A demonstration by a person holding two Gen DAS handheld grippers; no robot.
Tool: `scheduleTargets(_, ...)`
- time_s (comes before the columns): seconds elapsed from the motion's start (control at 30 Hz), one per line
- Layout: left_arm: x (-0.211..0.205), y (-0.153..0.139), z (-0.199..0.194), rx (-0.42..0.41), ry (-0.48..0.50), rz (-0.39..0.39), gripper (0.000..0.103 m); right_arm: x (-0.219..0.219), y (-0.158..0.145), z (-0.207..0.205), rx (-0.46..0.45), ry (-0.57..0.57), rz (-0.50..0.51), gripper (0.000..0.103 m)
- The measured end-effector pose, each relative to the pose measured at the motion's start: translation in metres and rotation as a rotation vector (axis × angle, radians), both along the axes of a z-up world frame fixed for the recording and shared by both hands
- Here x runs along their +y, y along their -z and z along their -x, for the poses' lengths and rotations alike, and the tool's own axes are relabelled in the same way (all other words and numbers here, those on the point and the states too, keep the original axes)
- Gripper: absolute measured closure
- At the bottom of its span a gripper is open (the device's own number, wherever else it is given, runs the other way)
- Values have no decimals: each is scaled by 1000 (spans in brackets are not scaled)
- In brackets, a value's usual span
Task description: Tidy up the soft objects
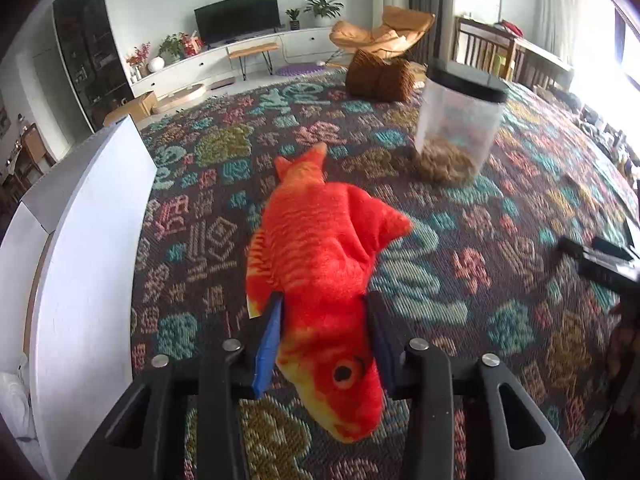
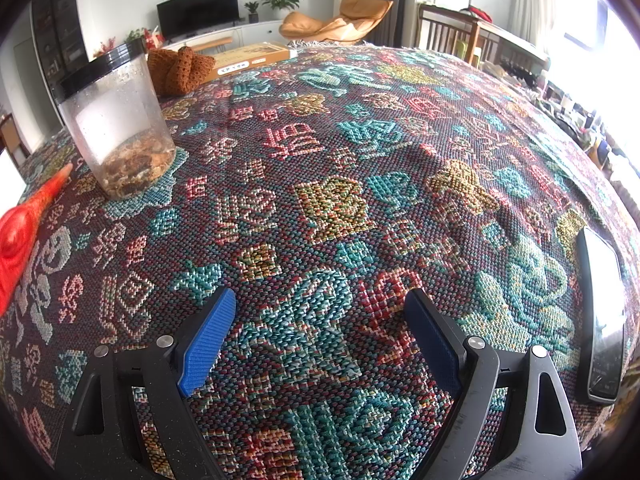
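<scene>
Left gripper [image 1: 324, 320]: fingers are pressed into both sides of the fish [image 1: 320, 264] behind its head, head nearest the camera, tail pointed away
Fish: held over the patterned cloth [image 1: 460, 280] on the bench, beside the white box [image 1: 80, 240]
Right gripper [image 2: 320, 332]: fingers are spread wide, nothing between them, low over the cloth
Jar [image 2: 116, 128]: stood upright past the fish, brown bits at its bottom
Knit [image 2: 180, 66]: set beyond the jar
Phone [image 2: 602, 316]: laid flat, right of the right gripper

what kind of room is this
Most likely a home living room: a TV on a low white cabinet, potted plants, and an orange lounge chair beyond the patterned cloth.
</scene>
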State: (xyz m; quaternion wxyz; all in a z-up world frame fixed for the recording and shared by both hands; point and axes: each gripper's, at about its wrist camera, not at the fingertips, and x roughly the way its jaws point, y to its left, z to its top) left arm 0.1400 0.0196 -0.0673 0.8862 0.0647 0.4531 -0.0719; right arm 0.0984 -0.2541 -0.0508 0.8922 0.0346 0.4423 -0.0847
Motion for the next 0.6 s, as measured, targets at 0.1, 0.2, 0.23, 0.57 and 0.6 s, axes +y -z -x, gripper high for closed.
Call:
scheduleTargets(0.1,-9,1,22,15,52,19,10,0,0,0,0,0,0,14)
scheduleTargets(0.2,-23,-6,36,-7,103,36,8,0,0,0,0,0,0,14)
scheduleTargets(0.23,-27,-9,38,-10,118,42,8,0,0,0,0,0,0,14)
scheduleTargets(0.57,-31,-12,13,-31,29,75,8,0,0,0,0,0,-1,14)
scheduleTargets(0.6,-29,-9,9,-29,9,75,8,0,0,0,0,0,-1,14)
